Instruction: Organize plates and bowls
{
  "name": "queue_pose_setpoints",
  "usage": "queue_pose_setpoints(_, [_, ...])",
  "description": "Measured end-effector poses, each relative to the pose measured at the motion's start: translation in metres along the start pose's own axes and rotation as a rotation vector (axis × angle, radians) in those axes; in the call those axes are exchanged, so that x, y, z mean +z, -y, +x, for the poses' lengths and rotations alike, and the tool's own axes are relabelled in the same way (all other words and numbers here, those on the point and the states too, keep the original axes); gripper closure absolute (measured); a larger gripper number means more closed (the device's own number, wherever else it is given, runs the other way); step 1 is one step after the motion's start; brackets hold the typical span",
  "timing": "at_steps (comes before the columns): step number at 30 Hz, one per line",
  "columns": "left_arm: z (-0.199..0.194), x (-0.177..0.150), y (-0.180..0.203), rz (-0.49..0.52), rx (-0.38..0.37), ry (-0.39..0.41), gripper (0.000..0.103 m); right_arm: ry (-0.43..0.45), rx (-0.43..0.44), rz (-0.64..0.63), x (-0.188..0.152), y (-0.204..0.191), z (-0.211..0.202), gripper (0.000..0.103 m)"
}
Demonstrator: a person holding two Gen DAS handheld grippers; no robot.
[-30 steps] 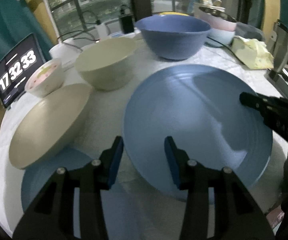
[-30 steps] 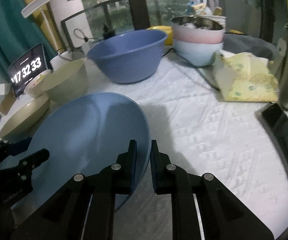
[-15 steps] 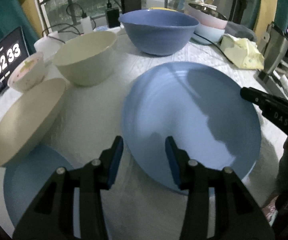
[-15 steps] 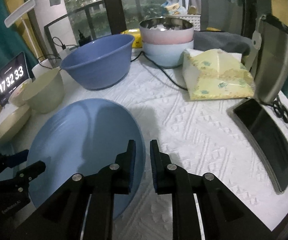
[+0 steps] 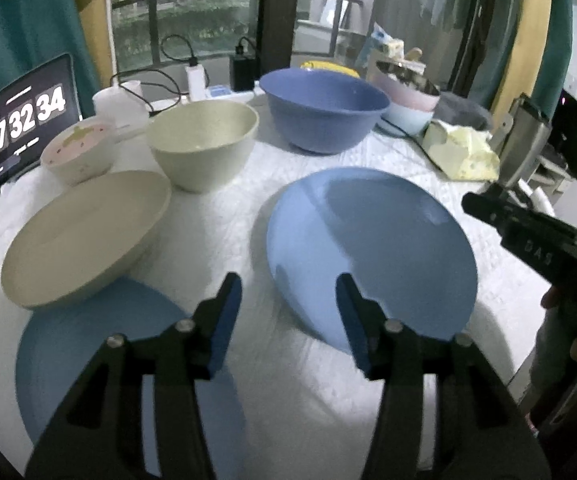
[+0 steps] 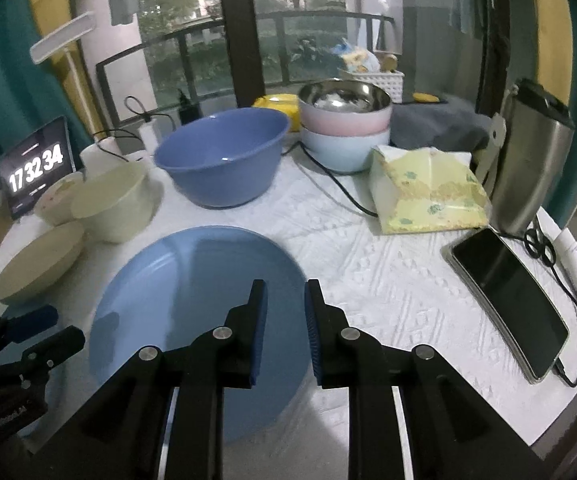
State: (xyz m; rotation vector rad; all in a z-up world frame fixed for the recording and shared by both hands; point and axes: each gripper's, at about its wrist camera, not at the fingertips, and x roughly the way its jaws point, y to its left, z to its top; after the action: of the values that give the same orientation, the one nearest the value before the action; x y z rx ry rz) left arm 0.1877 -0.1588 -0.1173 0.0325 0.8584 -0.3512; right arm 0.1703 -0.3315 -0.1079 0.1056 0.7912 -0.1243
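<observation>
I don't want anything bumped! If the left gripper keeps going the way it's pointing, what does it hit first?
Probably the white tablecloth, in the gap between the beige plate and the blue plate. The left gripper tilts downward with jaws open; depth is hard to judge.

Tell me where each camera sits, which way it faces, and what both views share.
Left wrist: rides the left gripper, angled down over the table's near left part toward the window; its open blue-padded fingers and the right gripper show.
Right wrist: rides the right gripper, angled down further right; its narrowly open, empty fingers and the left gripper show.
Shared: blue plate, blue bowl, cream bowl, clock tablet.
</observation>
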Motion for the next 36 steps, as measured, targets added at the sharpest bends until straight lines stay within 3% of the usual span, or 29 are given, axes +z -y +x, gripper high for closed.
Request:
queue_pose_setpoints(1, [-0.002,-0.001,-0.003,-0.009,-0.008,0.002,0.039,0.002,0.003,-0.008,0.0,-0.004,-0.002,0.082])
queue_pose_setpoints(9, [-0.03,-0.012,-0.027,-0.055,-0.015,0.066,0.038,0.009,0.02,-0.067,-0.002,-0.04,-0.015,0.082])
queue_pose_setpoints(11, [-0.037,-0.014,-0.034,-0.066,-0.021,0.09,0.034,0.015,0.026,-0.085,-0.002,-0.051,-0.02,0.082])
queue_pose_setpoints(13, [-0.048,-0.017,-0.046,-0.1,-0.023,0.135,0.023,0.019,0.031,-0.096,-0.003,-0.058,-0.023,0.082])
queue_pose_setpoints(15, [-0.054,-0.02,-0.054,-0.112,-0.029,0.153,0.021,0.02,0.036,-0.108,-0.004,-0.067,-0.026,0.082])
queue_pose_setpoints(26, [-0.075,-0.041,-0.078,-0.053,0.185,0.19,0.021,0.023,0.077,-0.204,-0.013,-0.117,-0.041,0.082])
queue_pose_setpoints(36, [-0.082,-0.067,-0.127,-0.138,0.241,0.17,0.021,-0.013,0.124,-0.271,-0.026,-0.159,-0.035,0.083])
